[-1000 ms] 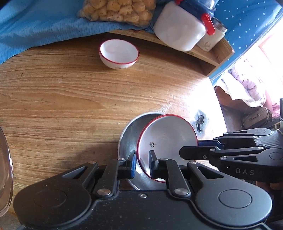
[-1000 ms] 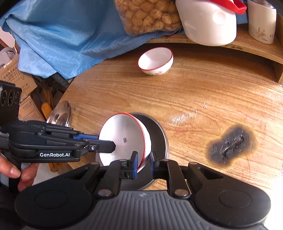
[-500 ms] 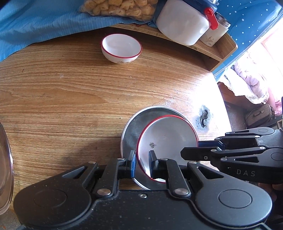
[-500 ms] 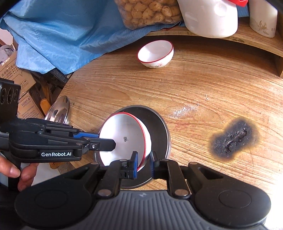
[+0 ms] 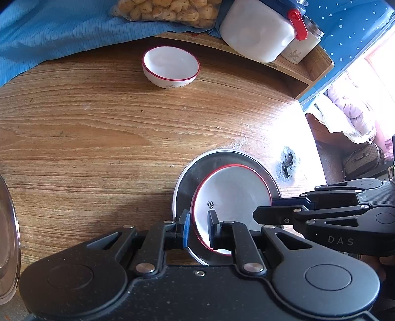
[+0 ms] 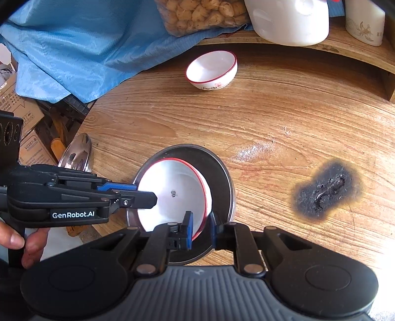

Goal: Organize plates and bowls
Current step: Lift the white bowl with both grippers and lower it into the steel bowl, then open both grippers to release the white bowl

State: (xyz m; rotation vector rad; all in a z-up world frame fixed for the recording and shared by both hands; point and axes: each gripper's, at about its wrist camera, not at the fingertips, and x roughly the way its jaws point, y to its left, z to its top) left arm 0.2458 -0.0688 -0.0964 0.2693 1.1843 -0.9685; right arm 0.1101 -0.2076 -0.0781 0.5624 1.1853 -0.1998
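Red-rimmed and white, a bowl sits tilted in a metal plate near the front edge of the wooden worktop. The left tongs are narrowed on the bowl's near rim, one finger outside the rim and one inside the bowl. The right tongs grip the opposite side of the same rim in the same way, one finger inside and one outside; seen from the right wrist, the bowl leans over the dark inside of the plate. Each pair of tongs shows in the other's view, reaching in from the side.

A second red-rimmed bowl stands upright, well apart, toward the back of the worktop, near a blue cloth, a bag of snacks and a white jar on a raised wooden ledge. A black burn mark scars the wood just beside the plate. A shiny metal lid lies at the worktop's left edge.
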